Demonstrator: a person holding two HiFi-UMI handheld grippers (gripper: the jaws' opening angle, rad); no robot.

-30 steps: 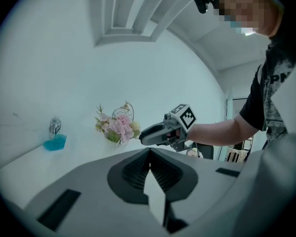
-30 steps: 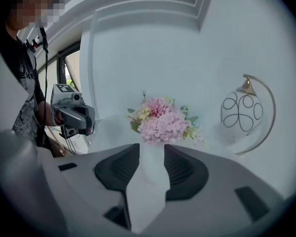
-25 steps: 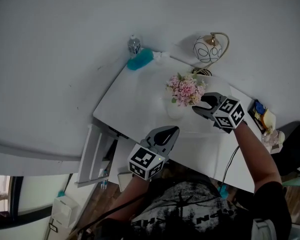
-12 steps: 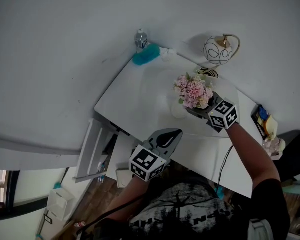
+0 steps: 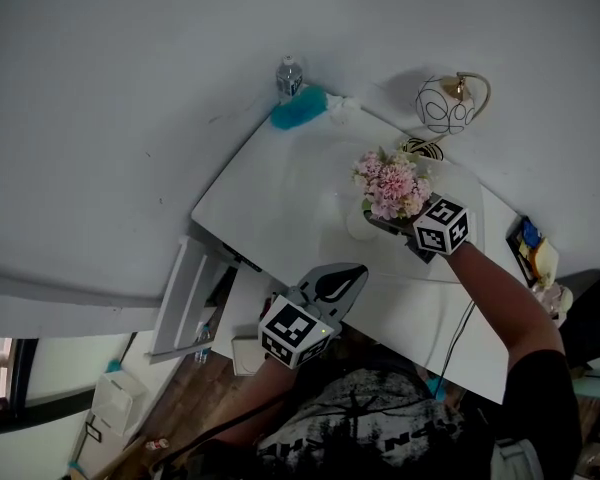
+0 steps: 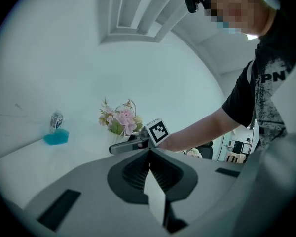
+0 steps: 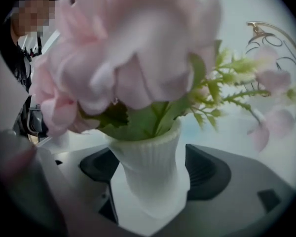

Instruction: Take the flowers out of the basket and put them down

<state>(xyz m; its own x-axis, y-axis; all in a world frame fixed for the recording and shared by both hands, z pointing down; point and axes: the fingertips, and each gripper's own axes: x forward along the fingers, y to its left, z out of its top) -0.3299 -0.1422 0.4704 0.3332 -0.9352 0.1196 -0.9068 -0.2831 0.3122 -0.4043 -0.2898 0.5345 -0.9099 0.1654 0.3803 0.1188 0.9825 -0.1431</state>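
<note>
Over the far right part of the white table [image 5: 280, 198], my right arm reaches forward, forearm bare, with the right gripper [image 5: 385, 220] pushed in low beneath the flowers [image 5: 390, 183]. Its fingers are pressed against both sides of the white ribbed vase [image 7: 150, 174] that holds the bunch, and the vase stands upright between them. My left gripper [image 5: 345, 276] hangs back at the near edge of the table, well apart from the flowers, its fingers closed together with nothing in them.

A second ago the right fingers were spread wide and sat just short of the blooms, to their right; since then they have slid in under the petals and closed round the vase. The left gripper has hardly shifted.

The blooms are soft pink, ruffled and full, with green leaves and thin sprigs. The vase is matt white, finely ribbed, narrow at the neck. At the far corner stand a clear bottle [image 5: 289, 74] and a teal fluffy thing [image 5: 298, 111]; to the right is a round white lamp [image 5: 443, 104] with black looping lines and a curved gold arm.
</note>
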